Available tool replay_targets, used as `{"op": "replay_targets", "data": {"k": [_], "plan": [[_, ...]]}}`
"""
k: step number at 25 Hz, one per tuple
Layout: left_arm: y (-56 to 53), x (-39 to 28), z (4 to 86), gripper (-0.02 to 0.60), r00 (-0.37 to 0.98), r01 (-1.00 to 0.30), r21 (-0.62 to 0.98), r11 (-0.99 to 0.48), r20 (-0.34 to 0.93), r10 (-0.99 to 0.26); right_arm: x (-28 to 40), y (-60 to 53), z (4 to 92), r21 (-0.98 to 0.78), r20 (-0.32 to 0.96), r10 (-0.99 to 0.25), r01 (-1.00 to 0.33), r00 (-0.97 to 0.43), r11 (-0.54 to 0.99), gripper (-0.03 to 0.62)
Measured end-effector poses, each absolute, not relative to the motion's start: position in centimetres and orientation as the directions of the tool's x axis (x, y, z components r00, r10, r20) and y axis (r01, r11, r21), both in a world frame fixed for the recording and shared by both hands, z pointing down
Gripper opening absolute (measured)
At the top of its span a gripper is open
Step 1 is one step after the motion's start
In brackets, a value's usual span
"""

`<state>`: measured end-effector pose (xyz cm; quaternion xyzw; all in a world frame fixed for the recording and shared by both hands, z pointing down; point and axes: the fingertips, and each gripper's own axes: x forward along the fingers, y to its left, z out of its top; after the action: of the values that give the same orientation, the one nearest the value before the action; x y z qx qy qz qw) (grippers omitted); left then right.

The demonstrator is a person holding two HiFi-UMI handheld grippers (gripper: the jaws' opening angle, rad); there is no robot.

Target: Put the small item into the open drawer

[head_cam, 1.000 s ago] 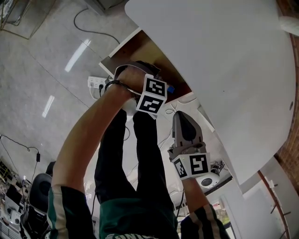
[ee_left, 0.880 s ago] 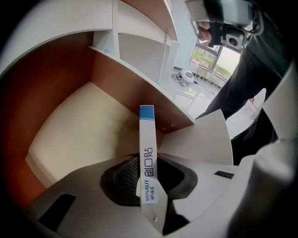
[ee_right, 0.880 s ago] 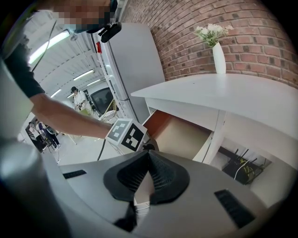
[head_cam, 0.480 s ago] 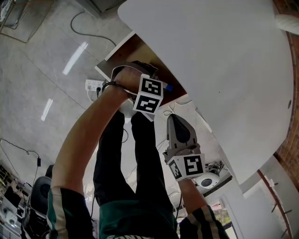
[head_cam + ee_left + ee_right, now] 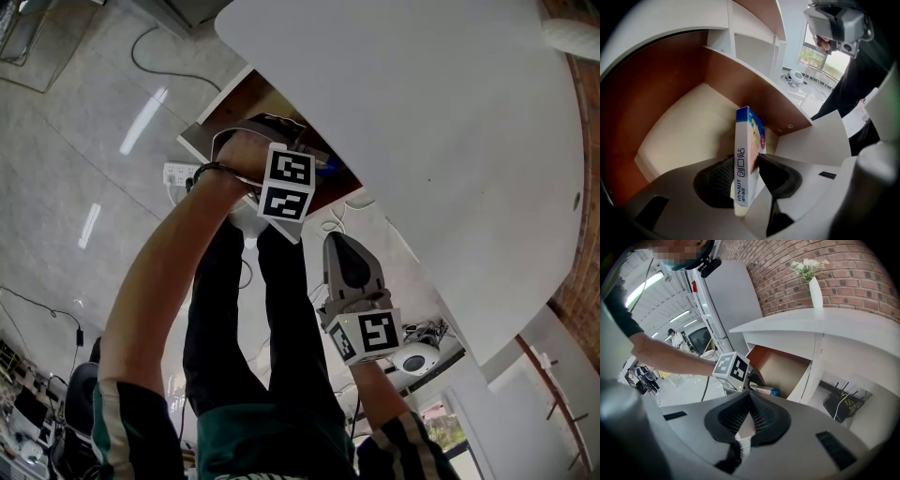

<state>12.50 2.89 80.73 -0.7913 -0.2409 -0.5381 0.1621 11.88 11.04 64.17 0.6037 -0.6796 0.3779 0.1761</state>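
The small item is a white and blue box [image 5: 746,154] standing on edge over the cream floor of the open drawer [image 5: 689,126], which has brown side walls. My left gripper [image 5: 746,171] reaches into that drawer. Its jaws are opening with the box still between them, and the box leans on the right pad. In the head view the left gripper [image 5: 314,167] is at the drawer [image 5: 248,103], and a blue corner of the box [image 5: 325,167] shows beside it. My right gripper [image 5: 345,246] hangs below the drawer, shut on nothing. The right gripper view shows its pads [image 5: 750,401] meeting, with the box [image 5: 766,391] beyond them.
A curved white desk top [image 5: 422,122] overhangs the drawer. A white vase of flowers [image 5: 815,287] stands on it against a brick wall. A black router [image 5: 839,404] sits in the shelf under the desk. A power strip [image 5: 178,173] and cables lie on the floor.
The whole scene has slid up and left in the head view. The left gripper stays at the drawer mouth and the right gripper keeps its place below it.
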Motion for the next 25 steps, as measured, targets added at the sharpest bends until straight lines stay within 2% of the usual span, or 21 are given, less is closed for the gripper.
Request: {"op": "replay_targets", "data": {"k": [10,25], "plan": [[1.7,13.2,81.1,0.179,0.318,0.554,-0.075,-0.829,0.939,0.128,11.8,11.4,64.2,-0.295,0.702,-0.681,-0.956,-0.208,-0.012,0.025],[0.8,12.8,82.2,0.184,0.293,0.552,-0.133,-0.823,0.955,0.042,11.5,11.1,64.0,-0.293,0.704,-0.680,-0.956,-0.205,-0.014,0.025]]}}
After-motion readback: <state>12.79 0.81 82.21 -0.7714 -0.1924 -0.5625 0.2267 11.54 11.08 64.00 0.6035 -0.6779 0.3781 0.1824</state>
